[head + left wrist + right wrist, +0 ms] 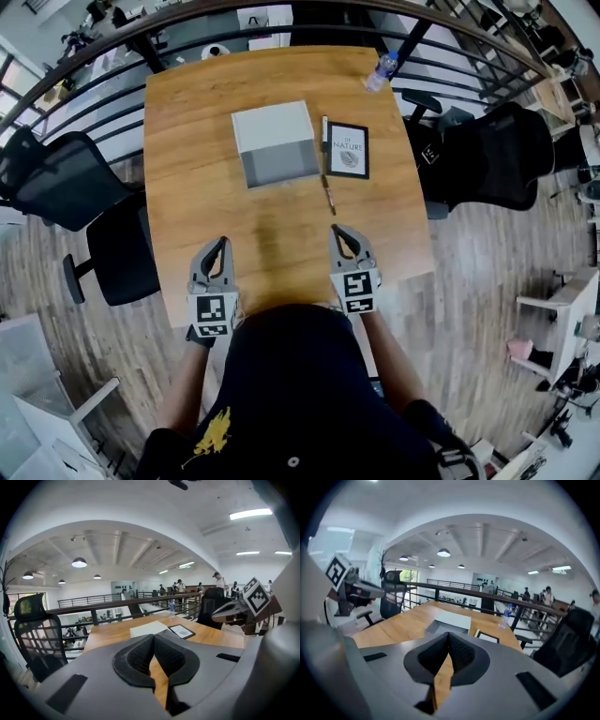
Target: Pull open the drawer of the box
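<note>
A white box [274, 127] sits on the far half of the wooden table [206, 187], and its grey drawer [281, 166] sticks out of the near side. The box also shows ahead of both gripper cameras [149, 628] [452, 619]. My left gripper [223, 246] and right gripper [336, 232] are side by side over the near table edge, well short of the drawer. Both point toward the box. Each has its jaw tips meeting, with nothing between them [153, 636] [449, 634].
A framed card [348, 150] lies right of the box, and a pen [328, 192] lies beside the drawer. At the far right corner stands a water bottle [380, 72]. Black office chairs [56, 178] [497, 155] flank the table, and a railing [112, 47] runs behind it.
</note>
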Tool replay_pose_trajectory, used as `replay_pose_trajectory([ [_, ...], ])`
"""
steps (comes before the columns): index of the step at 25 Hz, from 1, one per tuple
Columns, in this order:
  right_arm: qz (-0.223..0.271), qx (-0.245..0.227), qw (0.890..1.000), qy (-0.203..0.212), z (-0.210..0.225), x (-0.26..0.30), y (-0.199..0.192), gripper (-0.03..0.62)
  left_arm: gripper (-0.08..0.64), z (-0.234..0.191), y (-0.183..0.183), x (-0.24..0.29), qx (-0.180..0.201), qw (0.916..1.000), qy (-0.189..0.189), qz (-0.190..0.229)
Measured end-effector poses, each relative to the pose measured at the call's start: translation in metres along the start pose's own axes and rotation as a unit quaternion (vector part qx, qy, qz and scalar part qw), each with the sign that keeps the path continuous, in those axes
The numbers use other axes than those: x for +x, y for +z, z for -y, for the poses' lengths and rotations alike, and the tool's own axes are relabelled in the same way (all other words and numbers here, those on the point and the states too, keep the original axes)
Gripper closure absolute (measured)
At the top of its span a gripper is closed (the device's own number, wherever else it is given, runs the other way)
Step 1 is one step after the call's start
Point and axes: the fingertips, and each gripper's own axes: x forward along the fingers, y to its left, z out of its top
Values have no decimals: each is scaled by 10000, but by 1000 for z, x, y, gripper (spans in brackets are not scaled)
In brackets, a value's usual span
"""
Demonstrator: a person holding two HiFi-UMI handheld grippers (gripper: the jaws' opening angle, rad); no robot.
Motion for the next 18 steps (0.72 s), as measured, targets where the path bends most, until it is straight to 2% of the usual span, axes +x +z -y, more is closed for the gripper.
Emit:
replay_pose_trajectory([
  [2, -29, 390, 9992, -31, 6, -4, -4, 595, 541, -5, 5, 0, 44, 10000, 72, 35],
  [5, -67, 584, 9983, 5, 11, -7, -1, 595, 541, -10, 12, -2, 41, 9999, 118, 111],
  [7, -103, 1137, 9934, 139, 13, -6, 2, 595, 541, -10, 12, -4, 60, 9998, 124, 109],
  [9, -72, 1763, 9840, 239, 16, -5, 5, 595, 541, -9, 7, -6, 44, 9999, 125, 50],
  [10, -47, 1905, 9814, 250, 17, -6, 8, 595, 541, -9, 4, -8, 23, 9999, 130, 8],
  [14, 31, 1744, 9842, 304, 14, -6, 19, 595, 541, -7, -8, -12, -53, 9998, 143, -112],
  [18, 19, 1788, 9834, 290, 17, -7, 16, 595, 541, -4, -7, -10, -84, 9997, 178, -117],
])
